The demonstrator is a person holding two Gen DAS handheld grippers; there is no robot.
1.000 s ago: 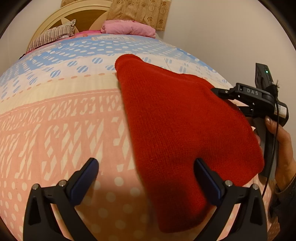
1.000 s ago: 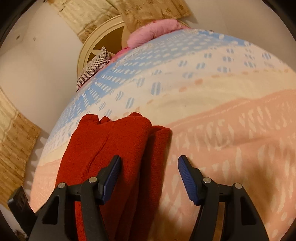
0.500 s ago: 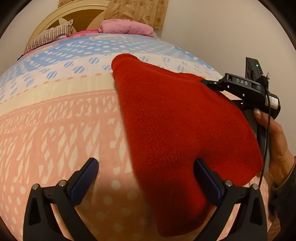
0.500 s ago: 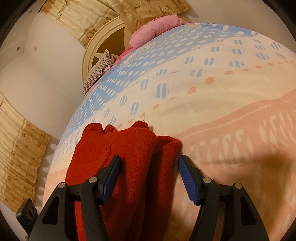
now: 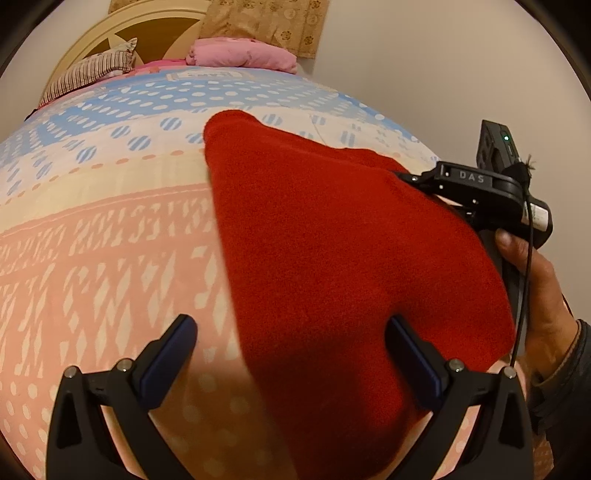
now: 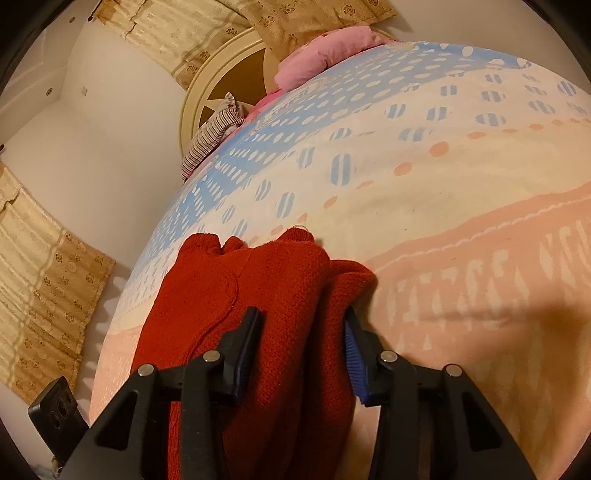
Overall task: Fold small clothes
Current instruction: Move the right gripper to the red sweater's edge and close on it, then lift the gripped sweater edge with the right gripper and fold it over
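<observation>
A red knitted garment (image 5: 332, 258) lies on the patterned bedspread (image 5: 110, 240), folded over itself. My left gripper (image 5: 291, 354) is open and hovers over the garment's near edge, its right finger above the cloth and its left finger above the bedspread. In the right wrist view my right gripper (image 6: 301, 350) has its fingers narrowed on a bunched fold of the red garment (image 6: 280, 295), the pads (image 6: 352, 354) pressing both sides. The right gripper also shows in the left wrist view (image 5: 476, 192) at the garment's right edge, held by a hand.
Pillows lie at the head of the bed: a pink one (image 5: 240, 55) and a striped one (image 5: 88, 74), against a round headboard (image 5: 155, 26). A wall and beige curtains (image 6: 44, 288) stand beside the bed. The bed's edge runs close to the garment's right side.
My right gripper has moved forward over the garment's edge and closed its fingers on a bunched fold. My left gripper has stayed open and almost still.
</observation>
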